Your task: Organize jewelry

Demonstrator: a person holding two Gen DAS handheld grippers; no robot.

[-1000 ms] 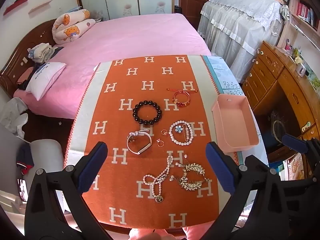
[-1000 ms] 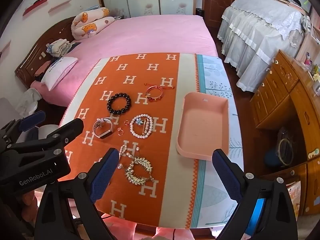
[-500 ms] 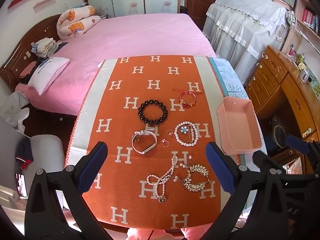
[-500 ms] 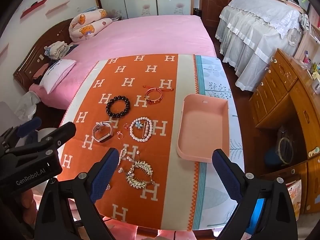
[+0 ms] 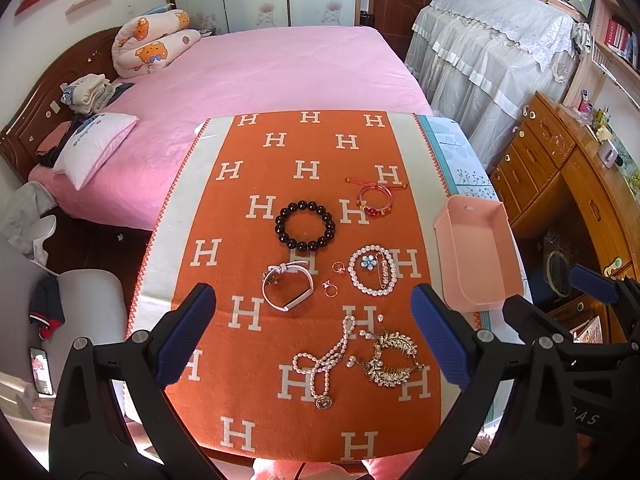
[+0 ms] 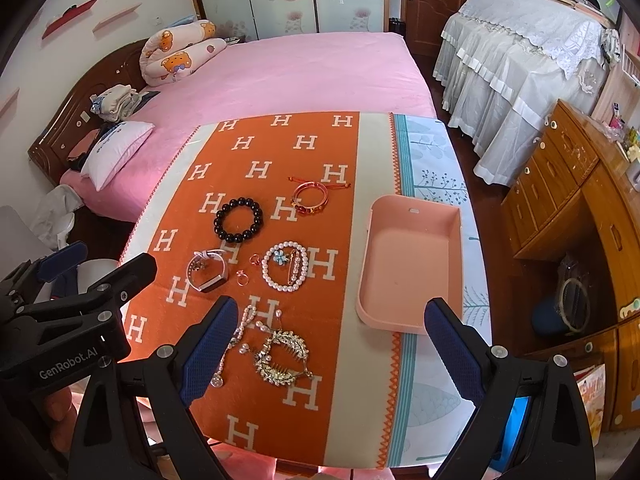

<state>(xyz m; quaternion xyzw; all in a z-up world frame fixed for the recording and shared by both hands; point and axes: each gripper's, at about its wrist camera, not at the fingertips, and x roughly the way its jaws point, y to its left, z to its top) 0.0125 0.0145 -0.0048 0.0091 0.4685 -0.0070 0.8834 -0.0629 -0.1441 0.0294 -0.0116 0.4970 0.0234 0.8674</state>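
Jewelry lies spread on an orange H-patterned cloth (image 5: 260,152): a black bead bracelet (image 5: 305,225), a red bangle (image 5: 374,197), a white pearl bracelet (image 5: 372,270) with a blue flower pin inside, a white strap bracelet (image 5: 287,286), two small rings (image 5: 330,288), a pearl necklace (image 5: 324,360) and a gold leaf hair comb (image 5: 390,360). An empty pink tray (image 6: 412,272) sits on the table's right side. My left gripper (image 5: 314,336) hovers open above the near jewelry. My right gripper (image 6: 332,358) is open too, above the comb (image 6: 282,356) and the tray's near edge.
A pink bed (image 5: 260,68) lies beyond the table. At the right stand a wooden drawer chest (image 5: 560,168) and lace-covered furniture (image 5: 500,28). A grey stool (image 5: 88,300) stands to the left of the table.
Both grippers have shifted slightly, so the table sits a little lower and more to the right in the left view. No jewelry has moved and both grippers stay open.
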